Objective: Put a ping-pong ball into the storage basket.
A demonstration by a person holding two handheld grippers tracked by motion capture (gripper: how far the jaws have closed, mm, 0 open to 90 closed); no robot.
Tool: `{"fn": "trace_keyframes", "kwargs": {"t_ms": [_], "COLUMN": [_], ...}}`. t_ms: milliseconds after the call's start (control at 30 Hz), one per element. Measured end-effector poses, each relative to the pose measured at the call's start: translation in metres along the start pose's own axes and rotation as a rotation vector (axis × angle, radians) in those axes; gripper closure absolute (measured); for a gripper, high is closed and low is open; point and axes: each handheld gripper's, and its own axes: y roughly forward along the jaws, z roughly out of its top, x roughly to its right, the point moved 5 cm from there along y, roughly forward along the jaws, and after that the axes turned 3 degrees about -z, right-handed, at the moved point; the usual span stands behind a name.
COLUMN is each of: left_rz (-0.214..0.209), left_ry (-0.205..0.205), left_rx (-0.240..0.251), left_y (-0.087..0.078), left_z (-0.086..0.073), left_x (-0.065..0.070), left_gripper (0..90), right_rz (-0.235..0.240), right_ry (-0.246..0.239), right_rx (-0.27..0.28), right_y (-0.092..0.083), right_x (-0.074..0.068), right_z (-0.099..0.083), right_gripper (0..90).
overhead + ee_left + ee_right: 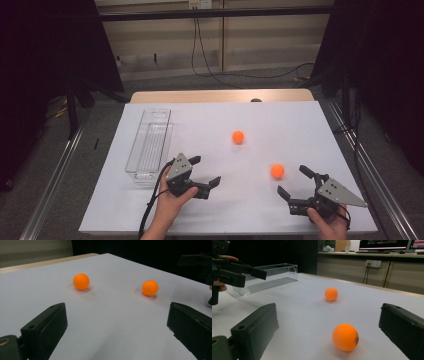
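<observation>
Approach stage before a grasp: the right tongs [295, 182], jaws spread wide and holding nothing, rest low on the surface [300, 125] with the near orange ball [277, 171] just ahead of them; in the right gripper view this ball [345, 337] lies between the lines of the two jaws but short of them. The left tongs [206, 171], likewise spread and empty, face both balls from the other side. The far orange ball [238, 136] sits toward the middle of the surface, well apart from either tool. The likely next move is a short forward advance of the right tongs until the jaws flank the near ball, then a gentle closure, since a smooth sphere may roll away if nudged. A clear, empty plastic tray [148, 146] stands lengthwise at the left. The surface is white and matte; beyond it are dark curtains, a pale wall and trailing cables [210, 70].
</observation>
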Motion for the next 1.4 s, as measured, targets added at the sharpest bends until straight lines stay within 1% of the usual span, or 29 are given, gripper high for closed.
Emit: {"fn": "trace_keyframes", "kwargs": {"t_ms": [433, 700, 833, 867, 1033, 1200, 1233, 1400], "left_rz": [-0.013, -0.011, -0.008, -0.008, -0.006, -0.004, -0.005, -0.002], "left_ry": [0.002, 0.009, 0.003, -0.004, -0.003, 0.004, 0.01, 0.013], "left_rx": [-0.003, -0.007, 0.0, 0.005, 0.007, -0.005, -0.014, -0.026], "left_y": [0.007, 0.014, 0.016, 0.016, 0.017, 0.02, 0.022, 0.026], "left_z": [0.001, 0.001, 0.003, 0.003, 0.006, 0.006, 0.006, 0.005], "left_x": [0.003, 0.005, 0.003, 0.003, 0.003, 0.003, 0.003, 0.004], "left_gripper": [3.0, 3.0, 3.1, 3.0, 3.1, 3.5, 3.5, 3.4], "right_rz": [0.001, 0.001, 0.002, 0.001, 0.002, 0.003, 0.003, 0.002], "right_ry": [0.0, 0.002, 0.001, 0.001, 0.001, 0.001, 0.0, -0.001], "right_rx": [0.003, 0.003, 0.002, 0.002, 0.003, 0.004, 0.004, 0.005], "right_y": [0.0, 0.0, 0.0, 0.0, 0.0, 0.0, 0.0, 0.0], "right_x": [-0.001, 0.0, 0.0, 0.0, 0.0, 0.0, 0.0, 0.001], "right_z": [0.0, 0.0, 0.0, 0.0, 0.0, 0.0, 0.0, 0.0], "right_gripper": [1.9, 1.9, 1.9, 1.9, 1.9, 1.9, 1.9, 1.9]}}
